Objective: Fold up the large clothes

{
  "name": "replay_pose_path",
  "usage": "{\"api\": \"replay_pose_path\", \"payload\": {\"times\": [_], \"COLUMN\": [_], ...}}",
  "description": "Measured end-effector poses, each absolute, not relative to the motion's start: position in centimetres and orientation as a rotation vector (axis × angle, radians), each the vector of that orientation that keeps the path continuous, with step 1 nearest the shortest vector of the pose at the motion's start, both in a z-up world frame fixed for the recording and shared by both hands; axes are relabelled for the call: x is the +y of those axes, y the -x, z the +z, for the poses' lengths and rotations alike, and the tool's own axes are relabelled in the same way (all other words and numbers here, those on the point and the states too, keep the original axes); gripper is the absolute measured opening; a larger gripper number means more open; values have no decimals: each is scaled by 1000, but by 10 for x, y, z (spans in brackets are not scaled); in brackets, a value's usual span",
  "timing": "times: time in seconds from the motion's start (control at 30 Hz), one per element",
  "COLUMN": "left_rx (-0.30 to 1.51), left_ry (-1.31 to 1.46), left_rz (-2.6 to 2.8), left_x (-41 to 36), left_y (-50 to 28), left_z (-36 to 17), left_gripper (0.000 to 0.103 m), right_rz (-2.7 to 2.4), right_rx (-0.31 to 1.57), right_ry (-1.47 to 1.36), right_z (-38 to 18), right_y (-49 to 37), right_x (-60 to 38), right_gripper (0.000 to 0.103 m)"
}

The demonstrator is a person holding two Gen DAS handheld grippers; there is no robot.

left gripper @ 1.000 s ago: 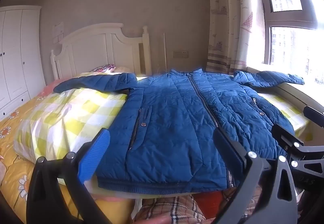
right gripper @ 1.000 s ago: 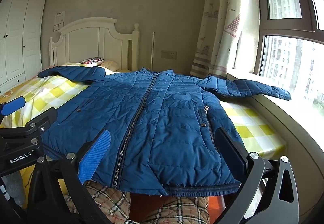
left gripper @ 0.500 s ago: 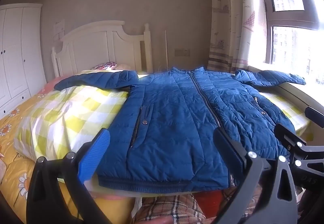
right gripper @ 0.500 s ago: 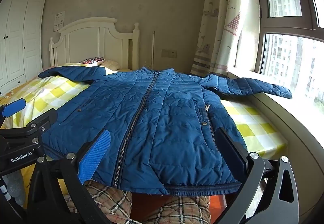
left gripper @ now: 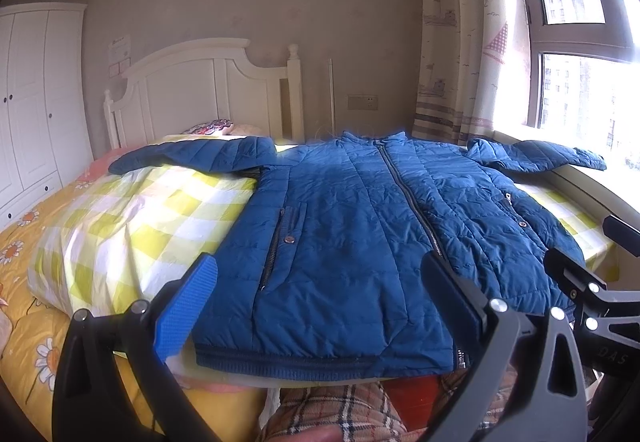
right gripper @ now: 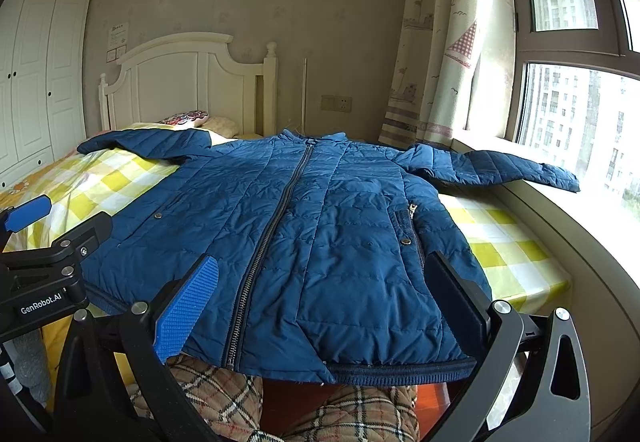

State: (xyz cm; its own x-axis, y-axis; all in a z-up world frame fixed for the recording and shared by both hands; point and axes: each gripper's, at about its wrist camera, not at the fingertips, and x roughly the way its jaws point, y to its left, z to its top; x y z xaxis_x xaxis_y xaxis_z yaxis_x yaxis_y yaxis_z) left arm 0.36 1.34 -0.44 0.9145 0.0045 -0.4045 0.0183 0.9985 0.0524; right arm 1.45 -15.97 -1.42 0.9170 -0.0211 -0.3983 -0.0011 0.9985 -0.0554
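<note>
A large blue quilted jacket [left gripper: 352,226] lies flat and zipped on the bed, front up, hem toward me, both sleeves spread out sideways. It also shows in the right wrist view [right gripper: 320,226]. My left gripper [left gripper: 320,306] is open and empty, just above the hem's left part. My right gripper [right gripper: 324,306] is open and empty, over the hem's right part. The right sleeve [right gripper: 500,168] lies across the window sill.
The bed has a yellow checked cover [left gripper: 132,218] and a white headboard [left gripper: 200,90]. A window sill [right gripper: 560,214] runs along the right side with curtains [right gripper: 440,42] behind. A white wardrobe [left gripper: 36,102] stands at left. Plaid-trousered legs [right gripper: 352,414] are below the hem.
Both grippers have drifted slightly, so the jacket sits a little differently in view. Nothing was grasped and the jacket has not moved.
</note>
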Motion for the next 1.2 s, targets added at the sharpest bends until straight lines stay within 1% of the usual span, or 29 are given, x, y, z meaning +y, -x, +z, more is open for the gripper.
{"api": "replay_pose_path", "payload": {"times": [1.2], "left_rx": [417], "left_ry": [-53], "left_rz": [-9], "left_x": [14], "left_y": [-4], "left_z": [-4], "left_gripper": [101], "right_rz": [-3], "right_rx": [425], "right_ry": [37], "right_z": [-17], "right_y": [-11], "right_x": [-161], "right_gripper": [99]}}
